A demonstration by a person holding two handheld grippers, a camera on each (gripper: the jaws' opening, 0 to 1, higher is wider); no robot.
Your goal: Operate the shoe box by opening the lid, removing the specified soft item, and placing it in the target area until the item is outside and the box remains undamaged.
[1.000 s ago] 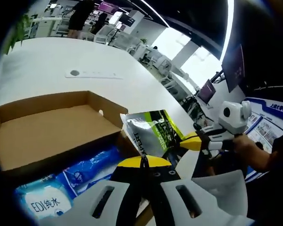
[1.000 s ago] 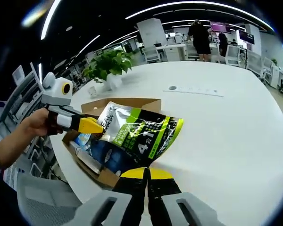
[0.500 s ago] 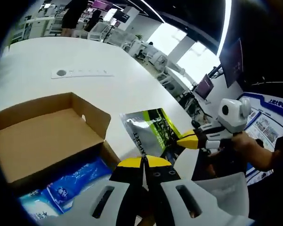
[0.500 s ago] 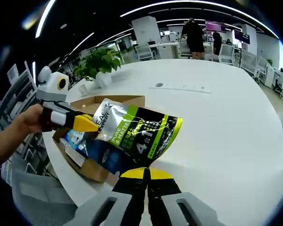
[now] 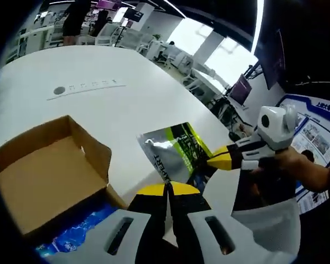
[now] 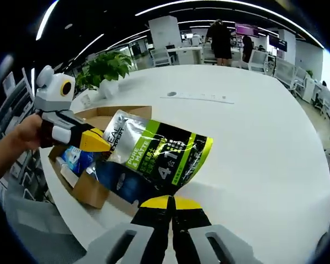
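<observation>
Grippers, left (image 6: 102, 145) and right (image 6: 168, 202), both pinch the pouch (image 6: 154, 157) above the table (image 6: 253, 143).

My left gripper (image 5: 166, 190) and right gripper (image 6: 172, 202) are both clamped tight, a hand (image 6: 26, 136) behind each.

The shoe box (image 6: 93, 165) is sitting open near the edge of the white table (image 6: 253, 137), a plain brown cardboard carton with its lid (image 5: 44, 165) folded back and showing a bare inner face. Blue packets (image 5: 77, 236) are lying inside it. The soft item, a silver, green and black pouch (image 6: 154, 157) with white lettering, is hanging in the air beside the box, tilted, with the two grippers pinching it at opposite ends.
</observation>
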